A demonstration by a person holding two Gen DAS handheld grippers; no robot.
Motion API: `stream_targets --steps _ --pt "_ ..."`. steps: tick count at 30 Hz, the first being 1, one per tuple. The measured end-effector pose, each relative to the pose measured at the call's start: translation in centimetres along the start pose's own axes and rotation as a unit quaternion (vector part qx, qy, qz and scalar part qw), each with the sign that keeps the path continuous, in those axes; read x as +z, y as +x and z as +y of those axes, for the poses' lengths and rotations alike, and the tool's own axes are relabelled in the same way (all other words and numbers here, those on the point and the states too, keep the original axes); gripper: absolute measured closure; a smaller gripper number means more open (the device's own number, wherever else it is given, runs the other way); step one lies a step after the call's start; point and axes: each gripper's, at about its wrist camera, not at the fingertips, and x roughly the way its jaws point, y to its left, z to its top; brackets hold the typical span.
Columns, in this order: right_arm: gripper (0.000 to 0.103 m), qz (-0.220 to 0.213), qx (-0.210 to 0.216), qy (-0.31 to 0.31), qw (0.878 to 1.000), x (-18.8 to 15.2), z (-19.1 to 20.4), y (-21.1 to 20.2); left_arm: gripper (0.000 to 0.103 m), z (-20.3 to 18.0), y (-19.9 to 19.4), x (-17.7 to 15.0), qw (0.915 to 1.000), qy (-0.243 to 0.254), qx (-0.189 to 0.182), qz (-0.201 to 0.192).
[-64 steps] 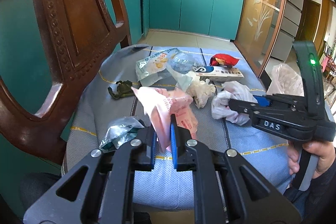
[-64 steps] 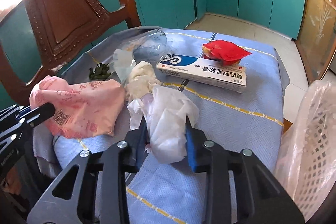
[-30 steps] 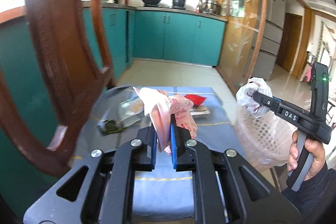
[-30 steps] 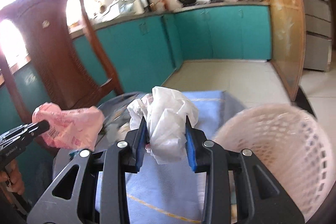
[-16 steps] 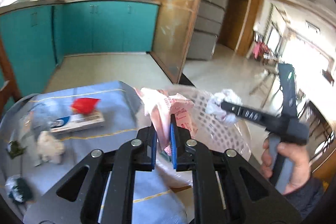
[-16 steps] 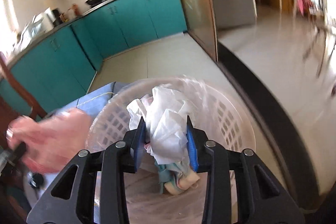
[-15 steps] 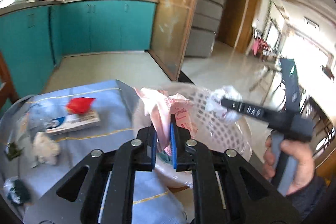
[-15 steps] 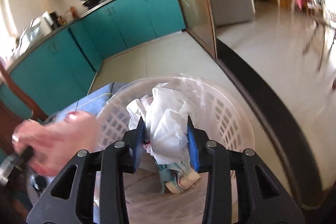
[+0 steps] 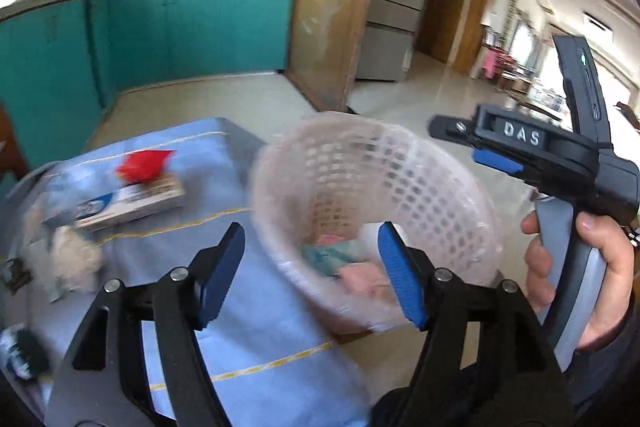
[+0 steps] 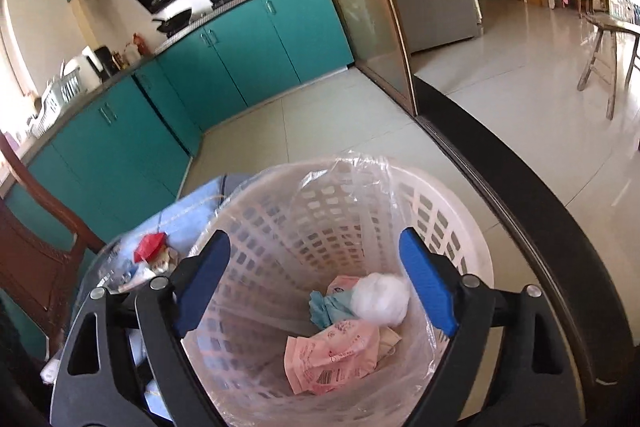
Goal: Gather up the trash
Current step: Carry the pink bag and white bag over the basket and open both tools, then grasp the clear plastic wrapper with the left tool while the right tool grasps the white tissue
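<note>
Gaping after just opening, left gripper (image 9: 310, 267) and right gripper (image 10: 316, 283) empty above basket (image 10: 460, 223), pink wrapper (image 10: 332, 359) inside

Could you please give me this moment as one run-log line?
left gripper: just opened, empty | right gripper: just opened, empty | pink wrapper, white wad: in basket

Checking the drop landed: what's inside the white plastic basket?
In the white lattice basket: a pink printed wrapper, a white crumpled wad and a teal scrap. Anything beneath them is covered.
</note>
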Motion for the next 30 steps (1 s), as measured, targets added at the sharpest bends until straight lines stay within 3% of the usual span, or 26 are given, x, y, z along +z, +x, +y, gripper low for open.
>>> stream_targets --steps 4,10,14,22,26,30 --pt "0.018 0.018 -0.006 -0.021 1.0 -0.5 1.3 0.7 0.03 2.7 -2.6 -0.5 0.9966 -0.015 0.079 -0.022" --pt "0.018 0.006 0.016 -0.068 0.998 -1.2 4.3 0.7 0.03 8.4 -5.5 -2.3 0.9786 -0.048 0.199 -0.023" --pt "0.018 -0.003 0.044 -0.11 0.993 -2.0 7.2 0.6 0.03 11.2 -7.1 -3.6 0.9672 -0.056 0.248 -0.014" --pt "0.018 0.008 0.1 -0.221 0.97 -5.5 14.1 1.1 0.03 14.9 -8.5 -5.9 0.9538 -0.083 0.288 0.015" --pt "0.018 0.047 0.155 -0.253 0.954 -7.9 16.9 1.9 0.03 15.9 -8.4 -6.7 0.9546 -0.097 0.28 0.032" --pt "0.018 0.068 0.163 -0.276 0.945 -9.4 18.6 2.6 0.03 16.7 -7.7 -7.4 0.9542 -0.11 0.274 0.049"
